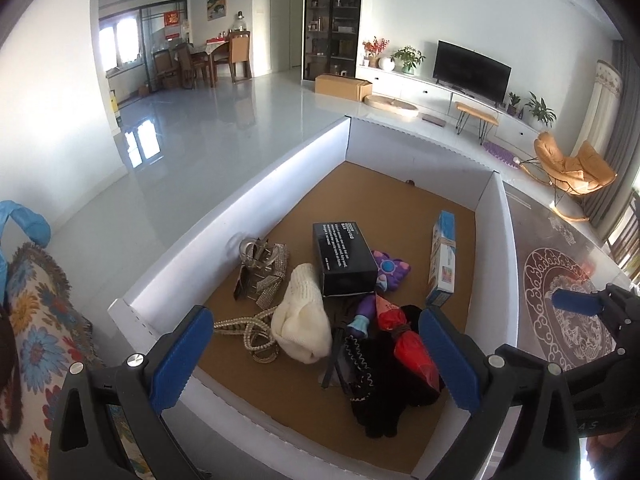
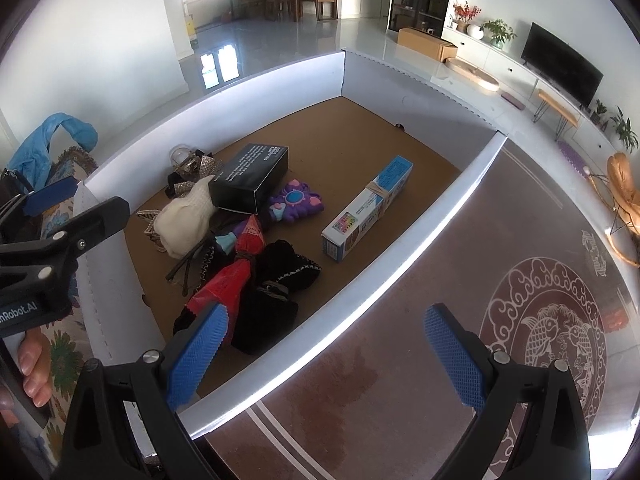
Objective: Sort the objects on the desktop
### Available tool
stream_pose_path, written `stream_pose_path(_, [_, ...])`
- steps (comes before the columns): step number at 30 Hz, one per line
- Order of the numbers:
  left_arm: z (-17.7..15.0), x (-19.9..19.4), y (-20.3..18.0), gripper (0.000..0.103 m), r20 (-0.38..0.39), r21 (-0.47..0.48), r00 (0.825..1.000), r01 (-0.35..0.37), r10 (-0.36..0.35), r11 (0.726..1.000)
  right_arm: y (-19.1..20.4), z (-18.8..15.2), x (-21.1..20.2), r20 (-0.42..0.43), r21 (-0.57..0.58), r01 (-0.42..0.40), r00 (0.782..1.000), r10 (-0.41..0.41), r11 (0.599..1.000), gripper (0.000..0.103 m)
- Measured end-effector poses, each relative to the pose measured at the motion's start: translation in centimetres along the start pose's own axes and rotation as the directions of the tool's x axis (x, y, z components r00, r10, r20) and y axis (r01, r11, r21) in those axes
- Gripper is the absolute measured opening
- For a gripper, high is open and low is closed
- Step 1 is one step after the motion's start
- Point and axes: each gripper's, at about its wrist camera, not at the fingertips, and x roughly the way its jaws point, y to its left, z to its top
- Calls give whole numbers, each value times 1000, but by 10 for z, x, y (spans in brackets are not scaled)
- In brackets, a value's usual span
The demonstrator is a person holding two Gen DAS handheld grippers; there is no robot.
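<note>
A white-walled box point(image 1: 280, 160) point(image 2: 256, 80) with a brown floor holds a black carton point(image 1: 344, 258) point(image 2: 252, 178), a cream knit cap point(image 1: 302, 316) point(image 2: 186, 218), a purple toy point(image 1: 390, 270) point(image 2: 296, 202), a blue-and-white carton point(image 1: 442, 258) point(image 2: 368, 208), a red folded umbrella point(image 1: 408, 344) point(image 2: 230, 276), black cloth point(image 1: 380, 392) point(image 2: 276, 296) and glittery straps point(image 1: 262, 268) point(image 2: 192, 168). My left gripper point(image 1: 316, 360) is open and empty above the box's near edge. My right gripper point(image 2: 324, 360) is open and empty over the box's right wall.
The box stands on a dark glass table with a white carp pattern point(image 2: 552, 340) point(image 1: 560, 312). A floral cushion point(image 1: 36, 320) and a blue bag point(image 2: 52, 140) lie to the left. The left gripper also shows at the left edge of the right wrist view point(image 2: 64, 216).
</note>
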Motion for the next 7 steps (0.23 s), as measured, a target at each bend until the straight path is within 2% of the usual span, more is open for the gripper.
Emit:
stream_pose_path(2, [-1,-1,1,103,-7,-23,1000,-12,12,1000,-1,-1,2,-6,8,-2,1000,2,1000,99])
stream_pose_path(4, [-4,-5,4,103,15,-55,998,-58,59,997,-3,-1,4,-7,15,-2,1000,2,1000,99])
stream_pose_path(7, [-5,-5,1,103,14,-43,999,-45,46,998,-3,0,4,-7,24,-11,1000,11,1000,99])
